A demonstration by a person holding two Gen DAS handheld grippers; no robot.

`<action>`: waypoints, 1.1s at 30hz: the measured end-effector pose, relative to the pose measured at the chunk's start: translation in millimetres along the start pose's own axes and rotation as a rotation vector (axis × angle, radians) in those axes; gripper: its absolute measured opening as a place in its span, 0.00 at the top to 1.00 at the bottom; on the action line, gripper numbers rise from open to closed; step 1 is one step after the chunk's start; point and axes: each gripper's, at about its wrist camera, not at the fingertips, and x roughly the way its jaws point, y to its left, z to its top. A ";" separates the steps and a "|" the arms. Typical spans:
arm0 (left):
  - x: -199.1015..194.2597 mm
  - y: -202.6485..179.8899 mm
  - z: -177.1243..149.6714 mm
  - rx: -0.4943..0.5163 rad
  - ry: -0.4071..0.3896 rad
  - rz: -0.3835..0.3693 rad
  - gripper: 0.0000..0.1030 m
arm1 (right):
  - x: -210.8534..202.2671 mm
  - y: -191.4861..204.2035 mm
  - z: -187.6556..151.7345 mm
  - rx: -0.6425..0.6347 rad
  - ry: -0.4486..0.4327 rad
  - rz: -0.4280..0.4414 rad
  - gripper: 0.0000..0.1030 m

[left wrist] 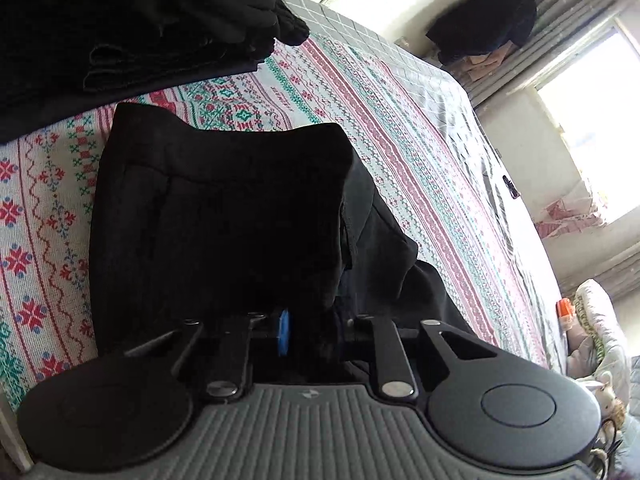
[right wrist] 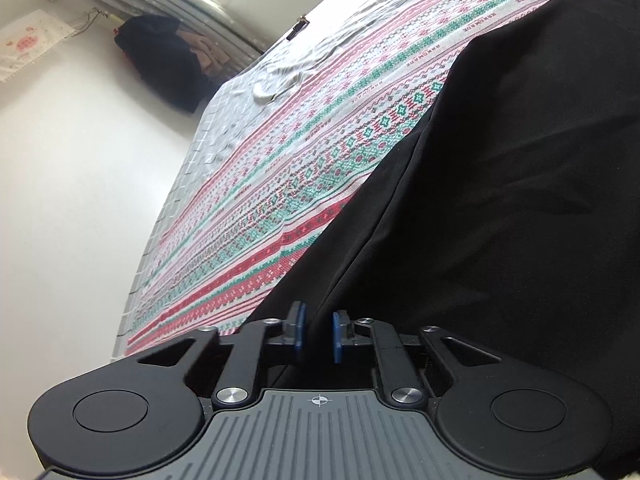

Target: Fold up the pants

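Observation:
The black pants (left wrist: 224,216) hang bunched from my left gripper (left wrist: 308,332), which is shut on a fold of the cloth; only its blue left pad (left wrist: 283,332) shows, the other is hidden by fabric. In the right wrist view the pants (right wrist: 500,184) lie spread over the patterned bed cover (right wrist: 320,136). My right gripper (right wrist: 319,334) sits at the pants' edge with a narrow gap between its blue pads (right wrist: 337,334), and the black cloth edge runs between them.
A stack of folded black clothes (left wrist: 132,28) lies at the upper left on the bed. Dark clothes (left wrist: 488,24) hang by the curtain and window. A small dark object (left wrist: 511,187) lies near the bed's far edge. Bedding and a doll (left wrist: 600,392) are beside the bed.

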 end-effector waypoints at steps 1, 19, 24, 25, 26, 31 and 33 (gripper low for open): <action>-1.1 -0.8 1.2 0.010 -0.002 -0.003 0.68 | -1.1 0.5 -0.5 -0.014 0.000 -0.005 0.98; -16.6 25.6 90.9 0.114 0.132 -0.102 0.74 | -148.6 108.6 -91.8 -0.397 -0.123 -0.110 0.98; -32.2 46.4 105.3 0.092 0.129 -0.134 0.74 | -163.8 113.6 -135.4 -0.458 -0.059 -0.118 0.98; -34.3 50.1 106.4 0.092 0.129 -0.134 0.75 | -164.8 113.8 -144.9 -0.469 -0.045 -0.118 0.98; -35.8 53.6 107.1 0.093 0.129 -0.125 0.75 | -165.6 113.6 -152.5 -0.478 -0.032 -0.116 0.98; -36.6 65.0 108.4 0.132 0.122 -0.051 0.75 | -171.5 118.5 -191.9 -0.537 0.024 -0.075 0.98; -37.6 67.2 109.7 0.157 0.113 -0.026 0.75 | -172.1 121.7 -206.7 -0.573 0.038 -0.063 0.98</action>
